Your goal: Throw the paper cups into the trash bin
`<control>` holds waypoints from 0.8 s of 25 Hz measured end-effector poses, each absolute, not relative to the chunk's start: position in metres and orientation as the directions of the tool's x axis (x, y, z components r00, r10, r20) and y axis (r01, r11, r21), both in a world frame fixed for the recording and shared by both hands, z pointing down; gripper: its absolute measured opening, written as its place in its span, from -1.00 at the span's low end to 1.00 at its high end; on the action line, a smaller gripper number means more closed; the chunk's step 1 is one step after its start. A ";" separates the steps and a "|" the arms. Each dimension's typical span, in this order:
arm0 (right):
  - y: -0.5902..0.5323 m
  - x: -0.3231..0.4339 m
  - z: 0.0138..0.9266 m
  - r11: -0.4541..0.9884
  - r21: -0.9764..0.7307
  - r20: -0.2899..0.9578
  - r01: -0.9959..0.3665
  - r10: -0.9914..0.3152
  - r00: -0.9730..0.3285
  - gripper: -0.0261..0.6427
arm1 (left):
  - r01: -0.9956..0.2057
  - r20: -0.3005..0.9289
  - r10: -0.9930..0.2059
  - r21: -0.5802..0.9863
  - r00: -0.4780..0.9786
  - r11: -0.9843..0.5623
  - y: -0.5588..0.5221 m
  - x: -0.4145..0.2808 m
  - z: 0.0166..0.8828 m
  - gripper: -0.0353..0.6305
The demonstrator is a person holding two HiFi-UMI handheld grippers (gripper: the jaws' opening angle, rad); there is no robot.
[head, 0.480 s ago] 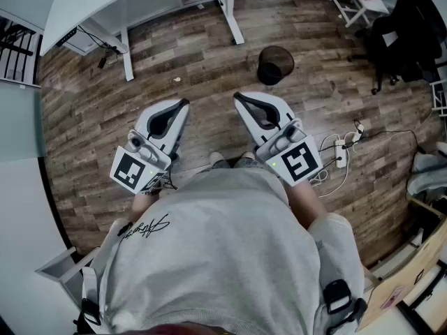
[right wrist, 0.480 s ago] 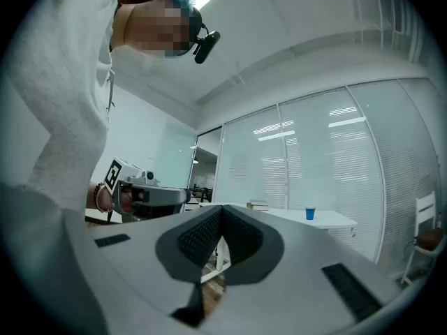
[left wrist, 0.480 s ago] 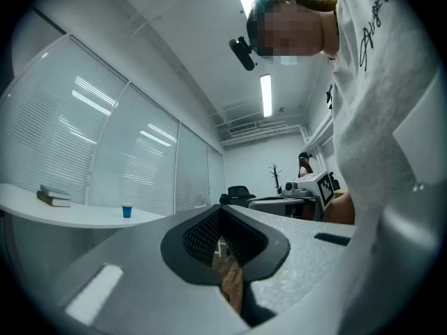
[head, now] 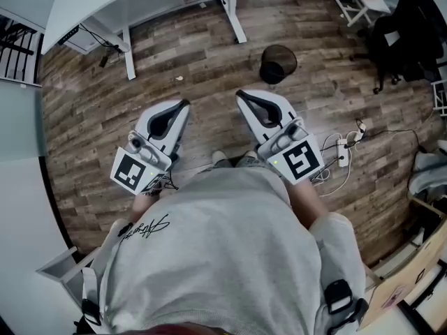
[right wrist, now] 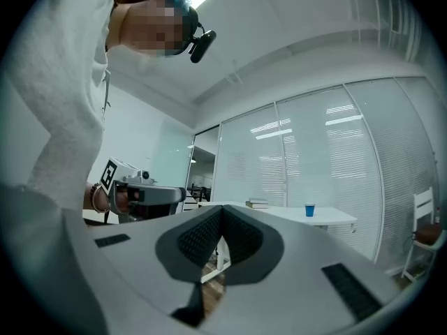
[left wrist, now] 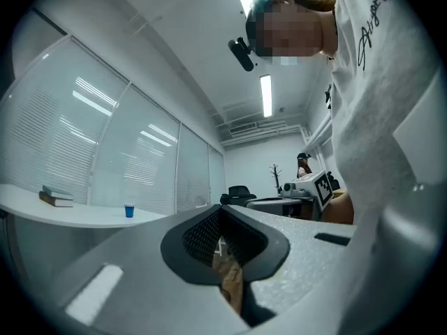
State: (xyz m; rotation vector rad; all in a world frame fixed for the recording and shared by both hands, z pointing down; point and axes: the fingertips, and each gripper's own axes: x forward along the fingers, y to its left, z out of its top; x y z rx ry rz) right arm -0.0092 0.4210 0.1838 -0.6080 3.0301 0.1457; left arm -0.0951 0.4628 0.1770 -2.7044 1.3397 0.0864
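Left gripper (head: 183, 105) and right gripper (head: 239, 95) stay closed and empty; hardly anything has shifted, bin (head: 278, 63) ahead.

- The floor (head: 209, 61) is showing matt, grainy wood planks.
- The trash bin (head: 278, 64) is looking like dark mesh.
- The left hand-held gripper (head: 183, 105) and right hand-held gripper (head: 241, 96) are showing matt pale plastic shells with ribbed black pads.

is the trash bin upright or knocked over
Upright: the trash bin stands on the wood floor, round mouth facing up.
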 end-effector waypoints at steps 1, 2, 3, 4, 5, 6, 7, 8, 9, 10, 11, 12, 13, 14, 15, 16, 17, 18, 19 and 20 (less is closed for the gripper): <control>0.421 -0.011 0.184 0.919 0.085 -0.065 -0.385 -0.381 -0.922 -0.89 | -0.795 -0.107 -0.788 -0.085 0.606 -0.600 0.463 -0.097 0.177 -0.89; 0.422 -0.014 0.184 0.919 0.088 -0.063 -0.384 -0.379 -0.923 -0.89 | -0.796 -0.109 -0.788 -0.086 0.606 -0.600 0.464 -0.098 0.177 -0.89; 0.423 -0.016 0.184 0.920 0.093 -0.061 -0.382 -0.377 -0.924 -0.89 | -0.796 -0.109 -0.788 -0.086 0.606 -0.599 0.465 -0.100 0.177 -0.89; 0.424 -0.018 0.184 0.919 0.104 -0.058 -0.380 -0.376 -0.925 -0.89 | -0.796 -0.109 -0.789 -0.086 0.605 -0.599 0.466 -0.102 0.177 -0.89; 0.424 -0.020 0.184 0.916 0.123 -0.053 -0.381 -0.378 -0.924 -0.89 | -0.797 -0.109 -0.789 -0.086 0.604 -0.598 0.468 -0.105 0.176 -0.89; 0.423 -0.022 0.183 0.910 0.146 -0.047 -0.387 -0.385 -0.922 -0.89 | -0.798 -0.110 -0.791 -0.087 0.603 -0.596 0.469 -0.107 0.176 -0.89; 0.422 -0.022 0.182 0.902 0.165 -0.044 -0.398 -0.397 -0.917 -0.89 | -0.799 -0.109 -0.792 -0.088 0.601 -0.594 0.470 -0.110 0.176 -0.89; 0.420 -0.022 0.181 0.895 0.173 -0.047 -0.411 -0.410 -0.911 -0.89 | -0.800 -0.108 -0.793 -0.090 0.600 -0.593 0.471 -0.113 0.176 -0.89; 0.418 -0.022 0.179 0.891 0.169 -0.056 -0.422 -0.419 -0.906 -0.89 | -0.800 -0.106 -0.793 -0.091 0.599 -0.592 0.472 -0.116 0.177 -0.89; 0.417 -0.022 0.177 0.889 0.159 -0.067 -0.429 -0.424 -0.903 -0.89 | -0.800 -0.105 -0.793 -0.092 0.600 -0.593 0.473 -0.118 0.178 -0.89; 0.417 -0.022 0.176 0.889 0.150 -0.077 -0.434 -0.427 -0.901 -0.89 | -0.799 -0.104 -0.792 -0.091 0.601 -0.594 0.473 -0.121 0.179 -0.89; 0.416 -0.022 0.175 0.887 0.144 -0.086 -0.439 -0.431 -0.898 -0.89 | -0.798 -0.104 -0.791 -0.090 0.602 -0.596 0.474 -0.124 0.180 -0.89; 0.416 -0.022 0.175 0.883 0.143 -0.092 -0.446 -0.437 -0.895 -0.89 | -0.797 -0.104 -0.790 -0.089 0.604 -0.597 0.474 -0.126 0.181 -0.89; 0.416 -0.022 0.176 0.879 0.145 -0.093 -0.454 -0.445 -0.891 -0.89 | -0.796 -0.105 -0.789 -0.090 0.605 -0.598 0.474 -0.127 0.181 -0.89; 0.416 -0.022 0.177 0.875 0.149 -0.087 -0.460 -0.451 -0.888 -0.89 | -0.796 -0.106 -0.789 -0.090 0.605 -0.598 0.475 -0.129 0.181 -0.89; 0.416 -0.022 0.179 0.873 0.154 -0.079 -0.463 -0.457 -0.886 -0.89 | -0.797 -0.107 -0.790 -0.090 0.604 -0.598 0.475 -0.130 0.181 -0.89; 0.416 -0.022 0.180 0.871 0.158 -0.071 -0.465 -0.460 -0.885 -0.89 | -0.797 -0.108 -0.790 -0.089 0.604 -0.598 0.475 -0.130 0.181 -0.89; 0.416 -0.022 0.180 0.871 0.161 -0.065 -0.465 -0.460 -0.885 -0.89 | -0.796 -0.108 -0.789 -0.088 0.605 -0.599 0.474 -0.131 0.181 -0.89; 0.416 -0.023 0.181 0.871 0.162 -0.062 -0.464 -0.461 -0.885 -0.89 | -0.795 -0.107 -0.788 -0.088 0.606 -0.600 0.474 -0.131 0.181 -0.89; 0.415 -0.023 0.181 0.871 0.161 -0.063 -0.465 -0.461 -0.885 -0.89 | -0.795 -0.106 -0.788 -0.088 0.607 -0.601 0.473 -0.131 0.182 -0.89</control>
